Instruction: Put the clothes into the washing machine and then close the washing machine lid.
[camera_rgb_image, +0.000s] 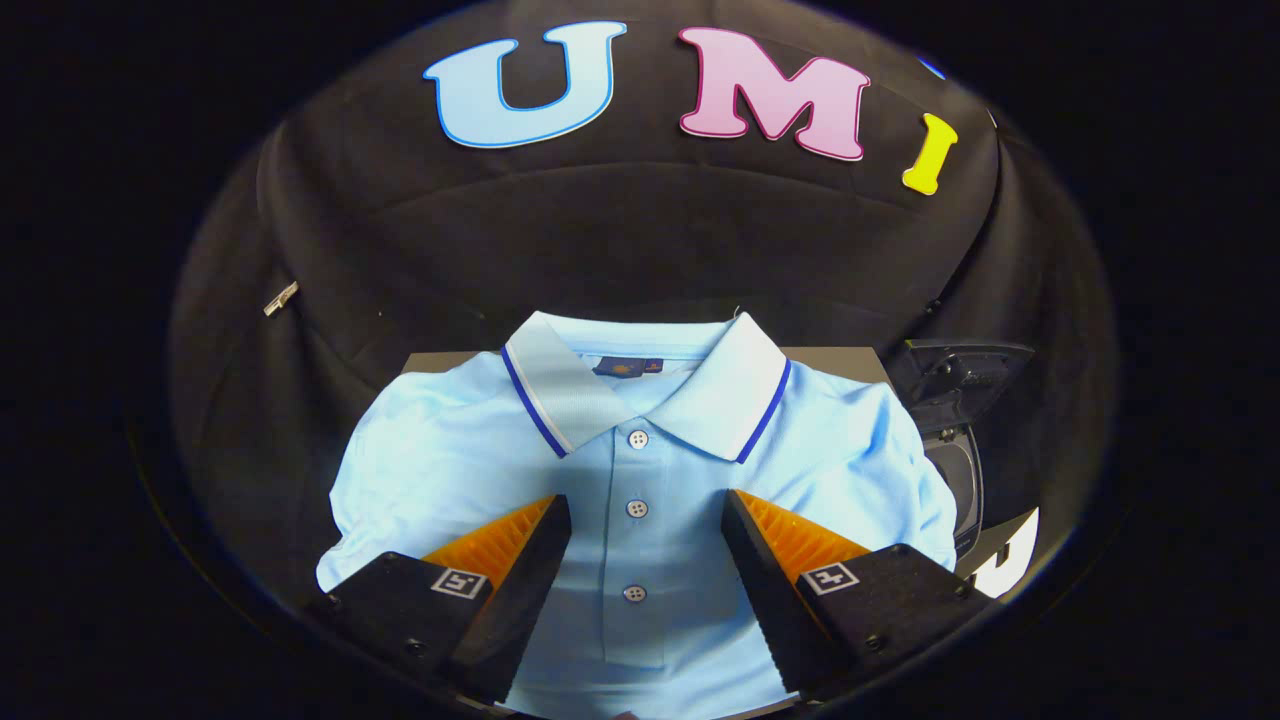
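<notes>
Gripper (645, 520) hangs over light-blue cotton polo shirt (640, 470) laid flat on worktop (840, 356), jaws spread astride button placket, probably lining up to pinch the cloth.

Matt knit-cloth polo shirt (640, 480)

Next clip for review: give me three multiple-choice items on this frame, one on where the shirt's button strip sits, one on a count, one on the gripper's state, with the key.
1. Where is the button strip of the shirt relative to the gripper fingers?
A. between them
B. outside one finger
C. far beyond them

2. How many buttons show on the strip?
A. one
B. three
C. five

3. What state is the gripper in?
A. shut on the collar
B. shut on a sleeve
C. open

Key: 1 A, the strip runs down the gap between the fingers; 2 B, three buttons sit in a line below the collar; 3 C, the fingers stand wide apart over the shirt, pressing nothing.
</notes>
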